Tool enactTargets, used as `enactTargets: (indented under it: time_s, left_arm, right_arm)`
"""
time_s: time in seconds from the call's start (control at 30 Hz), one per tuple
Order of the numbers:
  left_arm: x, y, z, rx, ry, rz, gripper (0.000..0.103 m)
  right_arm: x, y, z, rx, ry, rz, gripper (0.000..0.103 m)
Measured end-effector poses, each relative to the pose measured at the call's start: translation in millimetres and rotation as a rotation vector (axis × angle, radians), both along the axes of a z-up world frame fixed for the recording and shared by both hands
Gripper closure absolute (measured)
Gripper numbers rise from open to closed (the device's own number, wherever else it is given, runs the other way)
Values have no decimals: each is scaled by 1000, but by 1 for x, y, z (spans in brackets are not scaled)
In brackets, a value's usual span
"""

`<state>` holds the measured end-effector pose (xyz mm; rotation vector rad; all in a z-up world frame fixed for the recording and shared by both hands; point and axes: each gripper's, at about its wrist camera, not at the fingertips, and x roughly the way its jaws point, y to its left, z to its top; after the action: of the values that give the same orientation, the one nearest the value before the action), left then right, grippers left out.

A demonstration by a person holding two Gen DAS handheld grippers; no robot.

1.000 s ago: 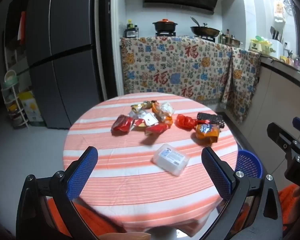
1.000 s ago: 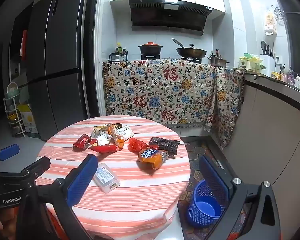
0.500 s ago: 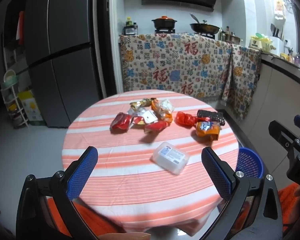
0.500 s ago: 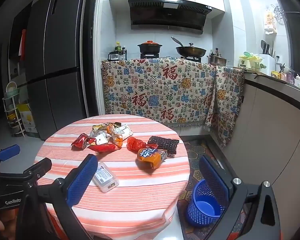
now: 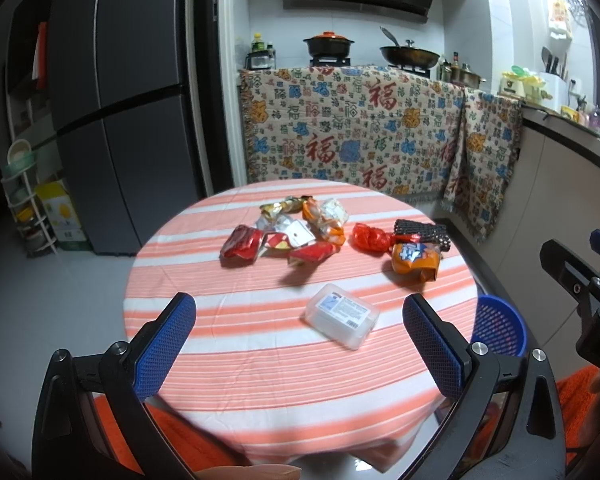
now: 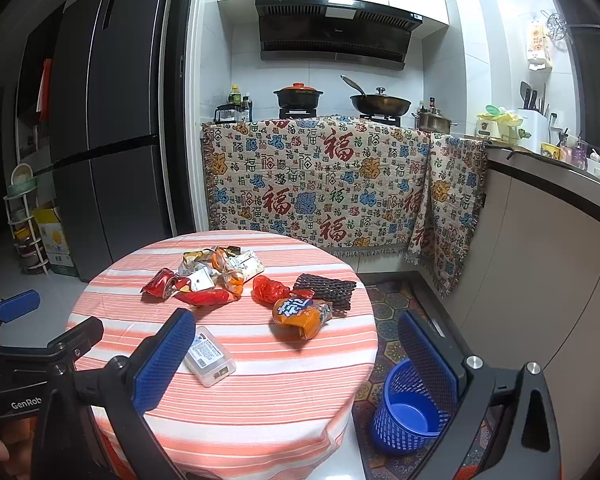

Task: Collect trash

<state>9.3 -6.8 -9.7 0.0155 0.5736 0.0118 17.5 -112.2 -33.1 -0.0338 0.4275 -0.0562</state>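
Observation:
Several snack wrappers lie in a loose pile (image 5: 296, 228) (image 6: 208, 276) on a round table with an orange-striped cloth (image 5: 260, 360) (image 6: 260, 380). An orange chip bag (image 5: 415, 261) (image 6: 302, 313), a red crumpled wrapper (image 5: 370, 237) (image 6: 269, 289) and a dark net-patterned packet (image 5: 424, 232) (image 6: 327, 287) sit to the right. A clear plastic box (image 5: 342, 316) (image 6: 209, 359) lies nearer me. My left gripper (image 5: 300, 344) hangs open over the near table edge. My right gripper (image 6: 296, 354) is open too, held to the right. A blue mesh bin (image 6: 410, 410) (image 5: 498, 326) stands on the floor right of the table.
A dark fridge (image 5: 116, 112) stands at the back left with a small rack (image 5: 24, 200) beside it. A patterned cloth (image 6: 320, 184) covers the stove counter, with a pot and a wok on top. A side counter (image 6: 548, 240) runs along the right.
Both views have drifted slightly, so the table and wrappers sit a little higher and farther in frame. Both grippers stay open and hold nothing.

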Motion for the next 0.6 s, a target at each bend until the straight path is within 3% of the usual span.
enactTargets:
  time_s: [0.6]
  left_arm:
    - [0,0,0,0,2,-1,0]
  right_arm:
    - [-1,-1,-1,0,1,-1,0]
